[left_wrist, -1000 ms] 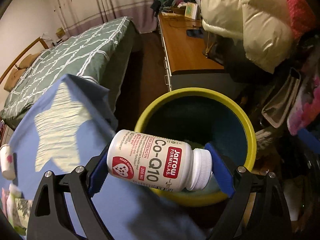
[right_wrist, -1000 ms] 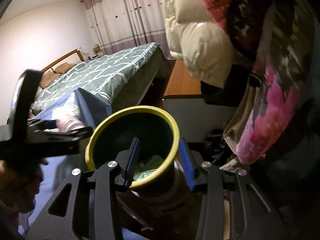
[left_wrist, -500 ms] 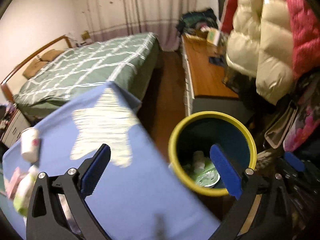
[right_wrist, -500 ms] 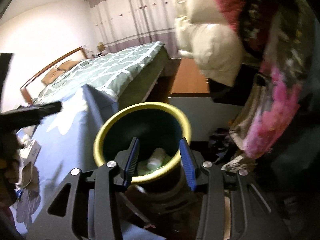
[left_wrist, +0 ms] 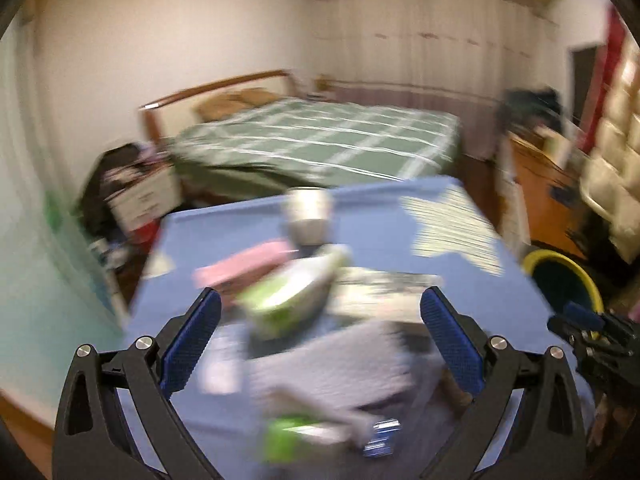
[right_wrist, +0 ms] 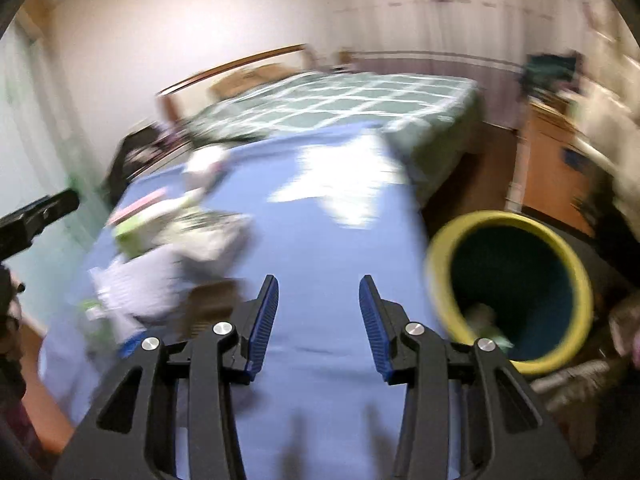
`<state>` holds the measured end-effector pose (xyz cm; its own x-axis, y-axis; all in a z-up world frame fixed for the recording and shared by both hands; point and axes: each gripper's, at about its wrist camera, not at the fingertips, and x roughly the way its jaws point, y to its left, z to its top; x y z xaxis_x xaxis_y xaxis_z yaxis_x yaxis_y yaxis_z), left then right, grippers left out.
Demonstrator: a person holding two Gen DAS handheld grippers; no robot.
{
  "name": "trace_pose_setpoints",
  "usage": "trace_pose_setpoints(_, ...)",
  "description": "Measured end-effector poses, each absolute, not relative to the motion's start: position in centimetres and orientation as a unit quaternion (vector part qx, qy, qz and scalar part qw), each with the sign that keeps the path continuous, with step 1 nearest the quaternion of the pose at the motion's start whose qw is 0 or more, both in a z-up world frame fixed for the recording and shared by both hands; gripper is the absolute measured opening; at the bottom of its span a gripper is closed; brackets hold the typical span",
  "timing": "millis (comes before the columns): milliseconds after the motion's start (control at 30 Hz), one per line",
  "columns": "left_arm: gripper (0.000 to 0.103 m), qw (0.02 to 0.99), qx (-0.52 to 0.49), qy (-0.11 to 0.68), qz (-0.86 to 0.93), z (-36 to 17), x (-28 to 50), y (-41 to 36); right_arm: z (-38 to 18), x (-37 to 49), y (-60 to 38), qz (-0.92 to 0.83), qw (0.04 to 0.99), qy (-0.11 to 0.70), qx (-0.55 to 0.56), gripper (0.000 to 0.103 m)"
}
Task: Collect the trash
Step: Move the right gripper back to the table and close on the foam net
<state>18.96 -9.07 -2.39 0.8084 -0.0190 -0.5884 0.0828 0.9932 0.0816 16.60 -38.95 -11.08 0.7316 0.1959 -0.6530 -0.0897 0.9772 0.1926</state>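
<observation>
jaws of both grippers (left_wrist: 320, 338) (right_wrist: 319, 320) gape over blurred trash (left_wrist: 288, 300).

Two tools are showing, the left tool (left_wrist: 320, 336) and the right tool (right_wrist: 319, 320), each with two blue-padded fingers. One yellow-rimmed trash bin (right_wrist: 510, 292) is sitting beside one blue-clothed table (right_wrist: 332, 264). One white cup (left_wrist: 307, 216) and one pink flat item (left_wrist: 244, 264) are lying there; the remaining litter is blurring past counting. One bed (left_wrist: 320, 144) is standing behind.
</observation>
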Motion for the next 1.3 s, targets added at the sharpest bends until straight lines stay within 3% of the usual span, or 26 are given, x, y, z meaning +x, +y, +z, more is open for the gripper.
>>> trace_pose_setpoints(300,0.098,0.951,0.009,0.304,0.048,-3.2,16.2,1.4,-11.2,20.8,-26.2,0.192,0.901,0.388,0.028,0.041)
trace_pose_setpoints(633,0.098,0.947,-0.018,0.320,0.037,-5.6,16.2,3.3,-14.8,25.0,-21.6,0.172,0.871,0.460,0.010,0.041)
trace_pose_setpoints(800,0.098,0.945,-0.022,0.325,0.029,-6.3,16.5,2.9,-15.3,25.6,-21.7,0.176,0.866,0.467,0.025,0.046)
trace_pose_setpoints(867,0.098,0.945,-0.022,0.325,0.027,-6.4,16.6,2.7,-15.4,25.8,-21.7,0.174,0.867,0.467,0.019,0.039)
trace_pose_setpoints(900,0.098,0.945,-0.023,0.326,0.026,-6.4,16.5,2.6,-15.5,25.8,-21.6,0.173,0.867,0.468,0.013,0.011)
trace_pose_setpoints(933,0.098,0.945,-0.023,0.326,0.025,-6.5,16.4,2.6,-15.6,25.8,-21.5,0.175,0.865,0.470,0.011,0.000)
trace_pose_setpoints(1233,0.098,0.945,-0.024,0.327,0.024,-6.7,16.5,2.2,-13.7,24.8,-22.6,0.193,0.875,0.443,0.035,0.000)
trace_pose_setpoints(1300,0.098,0.945,-0.025,0.325,0.024,-6.8,16.5,2.3,-13.7,25.3,-22.3,0.196,0.869,0.454,0.033,0.008)
